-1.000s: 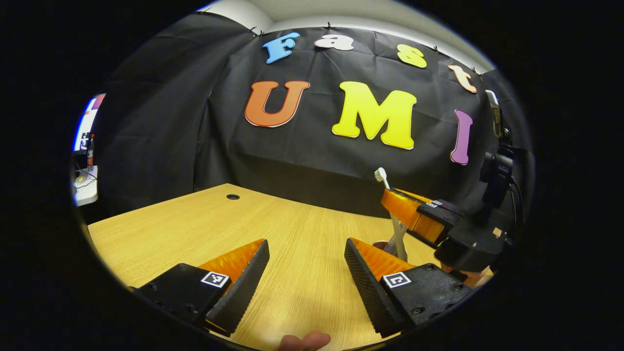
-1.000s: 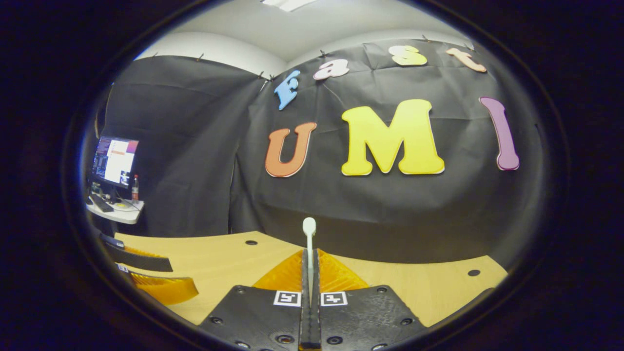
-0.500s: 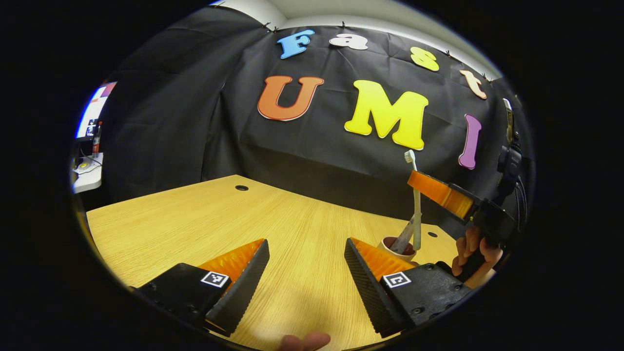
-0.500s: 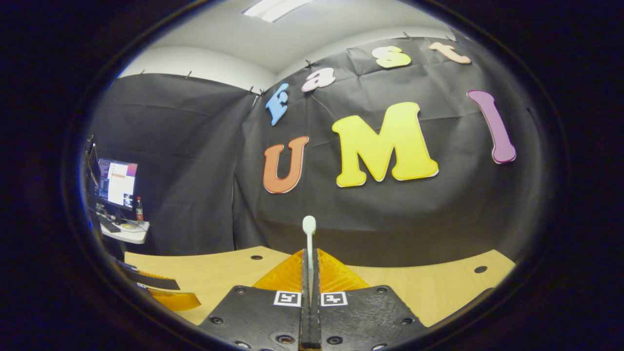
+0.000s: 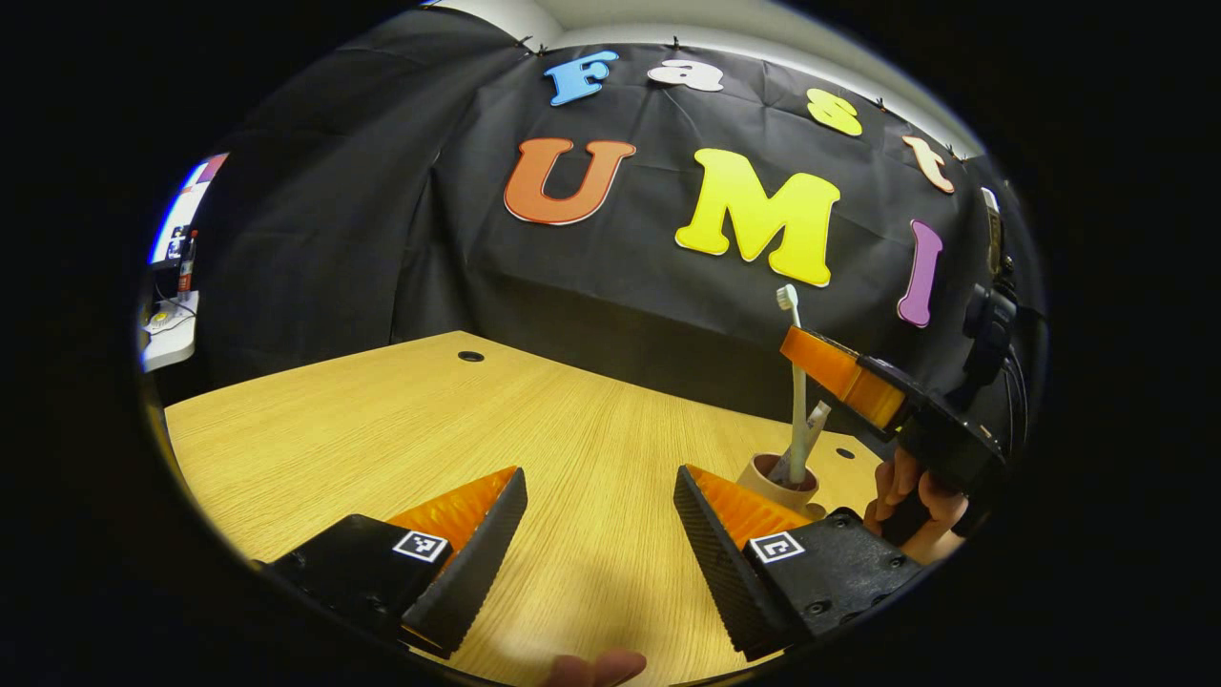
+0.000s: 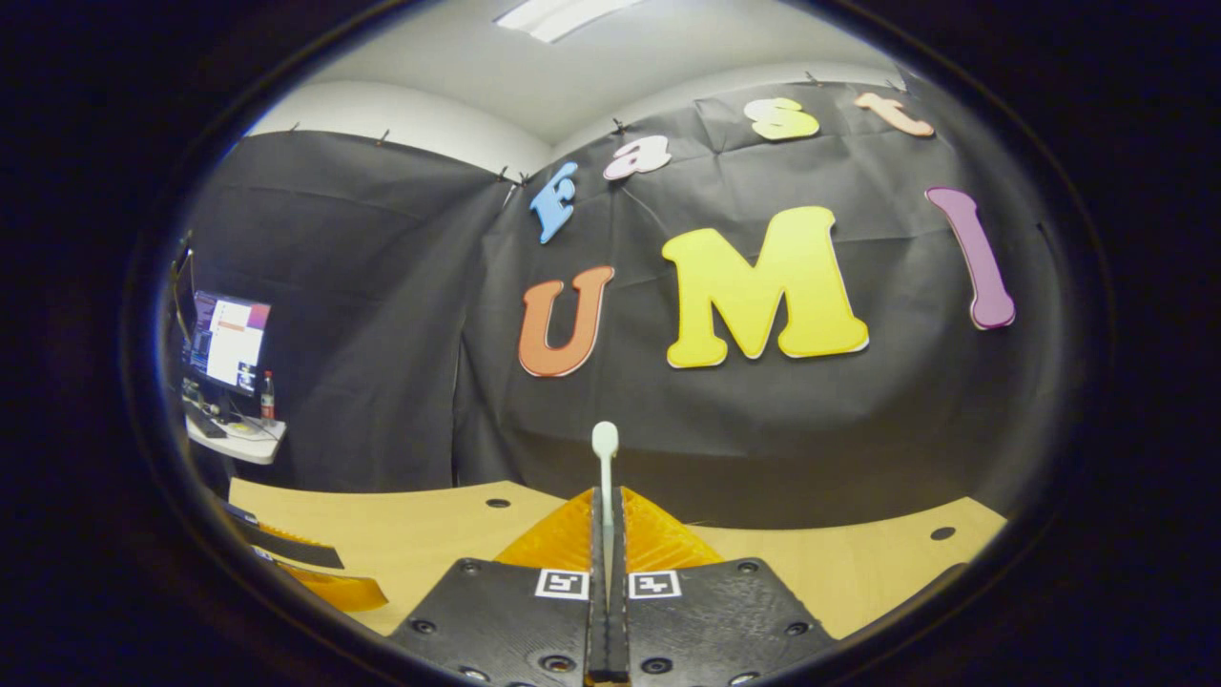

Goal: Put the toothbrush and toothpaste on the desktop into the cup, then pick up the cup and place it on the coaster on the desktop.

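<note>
In the left gripper view, the left gripper (image 5: 599, 520) sits at the bottom middle with its two fingers wide apart. It holds nothing; only the wooden desk (image 5: 401, 429) shows between them.

At the lower right of that view stands the cup (image 5: 775, 482) on the desk, just behind the left gripper's right finger. The toothpaste (image 5: 809, 434) leans inside the cup. The toothbrush (image 5: 794, 382) stands straight up with its bristle head at the top, and its bottom end seems to be inside the cup, though the rim hides exactly how deep. The right gripper (image 5: 811, 351) reaches in from the right and pinches the toothbrush partway up its handle. A hand (image 5: 906, 501) holds that gripper at the right edge.

In the right gripper view, the fingers are pressed together at the bottom middle with the toothbrush (image 6: 605, 458) squeezed between them. Its head pokes up above the tips. At the lower left of this view the left gripper (image 6: 300, 572) hangs over the desk (image 6: 858, 572).
</note>
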